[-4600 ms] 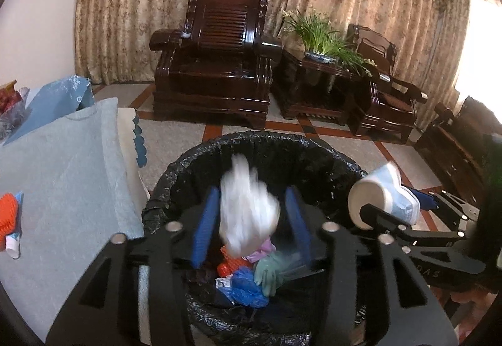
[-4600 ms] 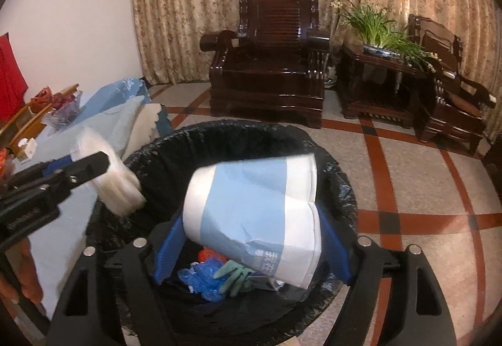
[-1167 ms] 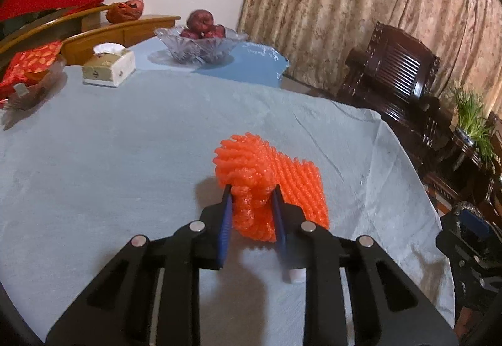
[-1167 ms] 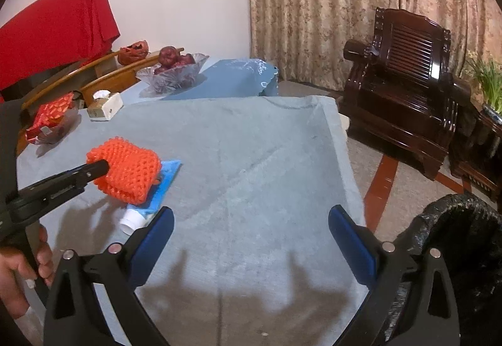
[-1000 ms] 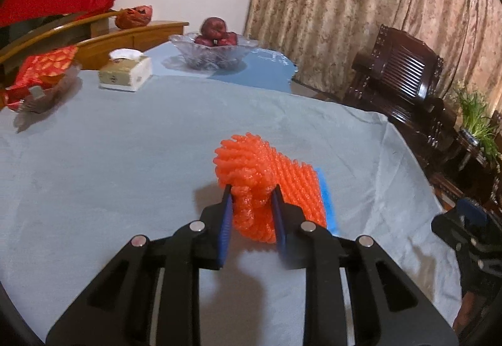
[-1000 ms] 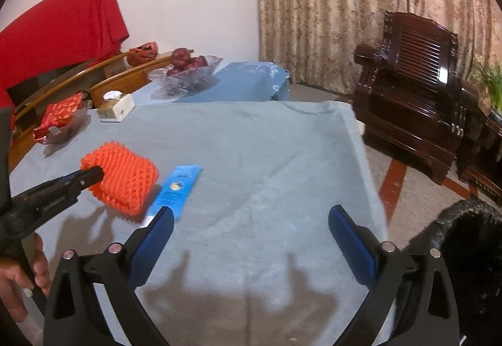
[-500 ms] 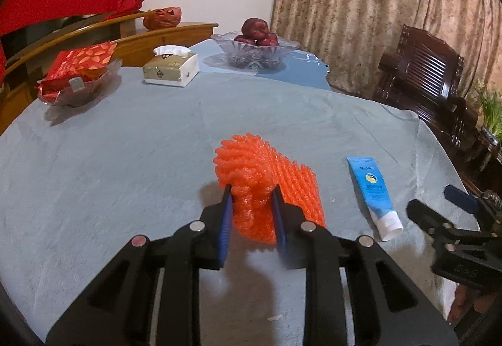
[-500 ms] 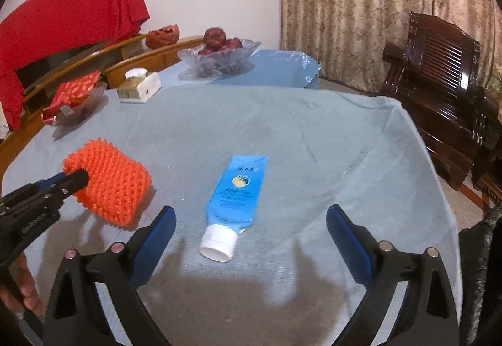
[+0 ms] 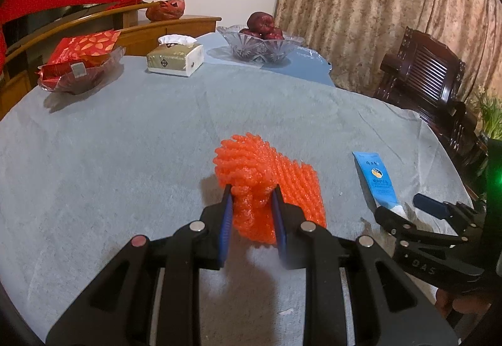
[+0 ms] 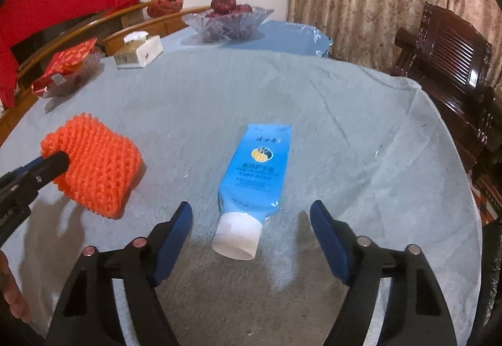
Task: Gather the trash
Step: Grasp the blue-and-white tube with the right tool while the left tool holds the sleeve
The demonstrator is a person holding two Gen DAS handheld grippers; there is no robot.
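An orange foam net [image 9: 266,183] [image 10: 94,170] is pinched between the blue pads of my left gripper [image 9: 252,192], which is shut on it and holds it just above the grey tablecloth. A blue tube with a white cap [image 10: 255,179] [image 9: 376,179] lies flat on the cloth, cap toward me. My right gripper [image 10: 251,214] hovers over the cap end with its jaws closing; the cap sits between the fingers and the pads stand apart from it. In the left wrist view the right gripper [image 9: 404,204] reaches the tube's cap from the right.
At the table's far side stand a tissue box [image 9: 175,59], a glass bowl of fruit [image 9: 260,43] and a dish with red packets [image 9: 78,63]. Dark wooden armchairs [image 10: 448,57] stand beyond the table's right edge. A black bin liner edge [image 10: 492,252] shows at far right.
Both grippers moved over the table; the tube slid from beside the net to between the right fingers. The right jaws narrowed. The left gripper kept its hold on the net.
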